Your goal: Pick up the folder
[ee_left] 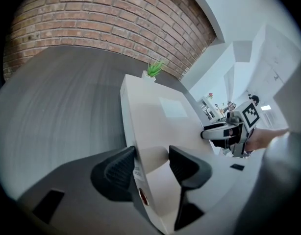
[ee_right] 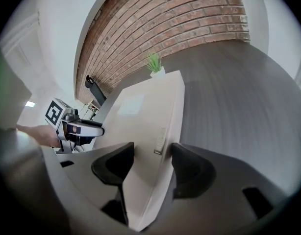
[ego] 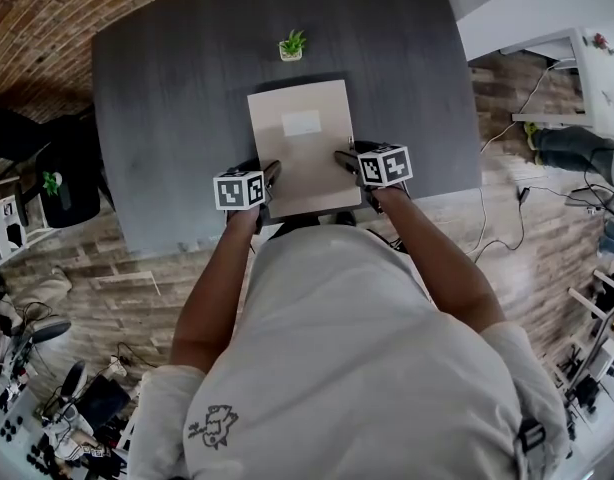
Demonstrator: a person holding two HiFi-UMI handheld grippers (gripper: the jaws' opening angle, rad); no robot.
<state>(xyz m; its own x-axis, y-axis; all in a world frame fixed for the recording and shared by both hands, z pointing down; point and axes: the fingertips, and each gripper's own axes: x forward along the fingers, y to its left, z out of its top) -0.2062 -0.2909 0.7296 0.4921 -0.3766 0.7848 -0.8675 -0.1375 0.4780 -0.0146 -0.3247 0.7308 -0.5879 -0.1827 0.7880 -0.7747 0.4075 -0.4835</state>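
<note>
Dressed in a pale grey short-sleeved T-shirt (ego: 347,348), with a small dark line drawing (ego: 212,426) printed beside its left sleeve (ego: 159,418). Beyond the T-shirt, left gripper (ego: 271,174) and right gripper (ego: 345,158): black textured jaws, each with a white cube (ego: 238,189) of black square markers.

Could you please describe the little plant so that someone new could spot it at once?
Look at the dark grey table by the brick wall. Just beyond the far edge of the beige folder lying on it stands a small plant in a white pot, the only green thing on the table.
</note>
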